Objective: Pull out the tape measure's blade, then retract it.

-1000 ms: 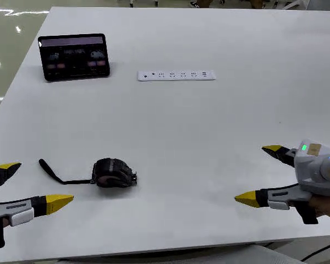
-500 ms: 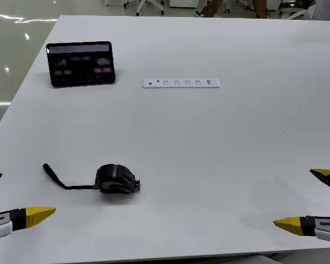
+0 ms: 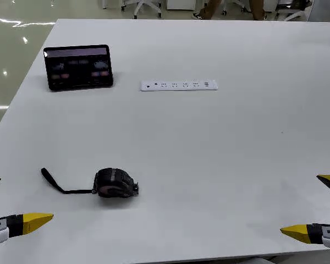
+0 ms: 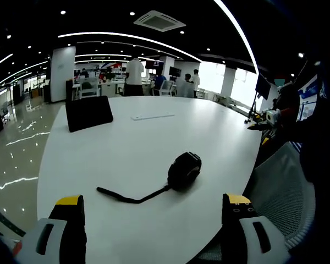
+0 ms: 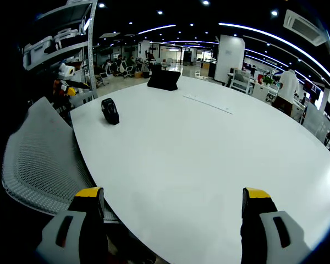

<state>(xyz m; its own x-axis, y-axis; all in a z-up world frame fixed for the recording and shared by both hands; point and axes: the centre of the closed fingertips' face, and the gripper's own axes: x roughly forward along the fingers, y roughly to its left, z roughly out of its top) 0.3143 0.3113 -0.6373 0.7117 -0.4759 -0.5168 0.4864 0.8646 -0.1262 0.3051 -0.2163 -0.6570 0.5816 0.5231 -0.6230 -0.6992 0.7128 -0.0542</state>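
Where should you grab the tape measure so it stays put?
Probably the chunky black case of the tape measure, pinched across its width by the open left gripper, which is nearer, coming from the near side. Skip the thin strap trailing left: too floppy. That leaves the blade end, facing right, free for the right gripper.

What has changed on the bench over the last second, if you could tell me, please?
Both grippers drew back toward the near edge of the table: the left gripper slightly, the right gripper farther, out to the right. Both remain open; nothing was gripped. The tape measure lies untouched with no blade pulled out. The tablet and power strip stayed put.
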